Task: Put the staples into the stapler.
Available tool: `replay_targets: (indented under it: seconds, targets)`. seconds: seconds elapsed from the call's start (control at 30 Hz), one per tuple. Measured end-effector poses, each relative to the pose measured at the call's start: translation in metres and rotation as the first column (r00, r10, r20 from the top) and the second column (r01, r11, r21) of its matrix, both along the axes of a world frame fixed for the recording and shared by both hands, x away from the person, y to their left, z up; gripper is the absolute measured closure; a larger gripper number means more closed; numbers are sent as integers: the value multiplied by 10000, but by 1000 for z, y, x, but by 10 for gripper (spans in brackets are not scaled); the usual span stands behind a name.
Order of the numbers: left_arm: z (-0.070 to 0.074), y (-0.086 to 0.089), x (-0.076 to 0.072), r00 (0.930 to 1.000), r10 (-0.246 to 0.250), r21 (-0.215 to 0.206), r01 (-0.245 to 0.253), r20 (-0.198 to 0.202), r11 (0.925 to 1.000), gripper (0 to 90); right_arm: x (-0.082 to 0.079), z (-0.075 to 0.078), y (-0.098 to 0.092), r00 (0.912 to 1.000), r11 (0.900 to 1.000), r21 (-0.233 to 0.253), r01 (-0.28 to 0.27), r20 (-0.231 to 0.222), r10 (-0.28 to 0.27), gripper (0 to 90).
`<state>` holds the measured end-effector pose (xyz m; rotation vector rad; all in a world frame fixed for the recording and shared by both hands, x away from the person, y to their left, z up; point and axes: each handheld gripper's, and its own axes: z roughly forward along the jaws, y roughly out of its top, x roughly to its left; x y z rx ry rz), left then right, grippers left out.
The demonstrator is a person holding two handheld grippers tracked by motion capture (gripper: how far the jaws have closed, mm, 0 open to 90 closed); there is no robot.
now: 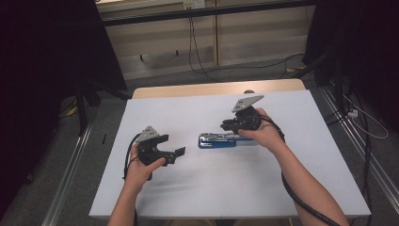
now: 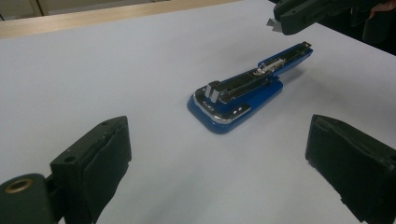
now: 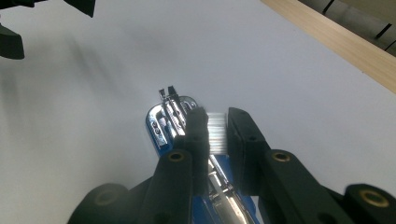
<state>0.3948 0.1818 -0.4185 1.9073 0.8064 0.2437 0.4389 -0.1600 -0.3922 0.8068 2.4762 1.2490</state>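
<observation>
Because the right hand-held gripper [image 3: 217, 133] pinches a small silvery strip of staples [image 3: 217, 133] with jaws nearly closed, right above the opened blue stapler [image 1: 217, 140] at frame centre, a tilt could miss the channel or snap the strip. The left hand-held gripper [image 1: 170, 151], wide open and empty, waits lower left; the table [image 1: 282, 188] lies bare, nothing obstructing.

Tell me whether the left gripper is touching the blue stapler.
Apart. In the left gripper view, bare white table lies between the open left gripper and the blue stapler; the high view shows the same gap.
</observation>
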Motion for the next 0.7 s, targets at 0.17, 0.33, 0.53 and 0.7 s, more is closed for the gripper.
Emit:
replay_targets:
  seconds: [0.17,0.33,0.53,0.7]
  targets:
    - [0,-1,0,10000,-23,39,23,1,10000,70,1,-2,7,9998,9994,-271,-224,-5,223,796]
    - [-1,-1,0,10000,-68,48,69,-39,10000,71,3,-2,10,9992,9990,-203,-390,-70,389,796]
    - [-1,-2,0,9998,-167,132,168,-92,9998,71,5,0,11,9987,9986,-176,-502,-60,501,796]
    - [-3,-2,0,9998,-158,217,161,-155,9996,71,8,0,14,9981,9979,-227,-610,-88,608,796]
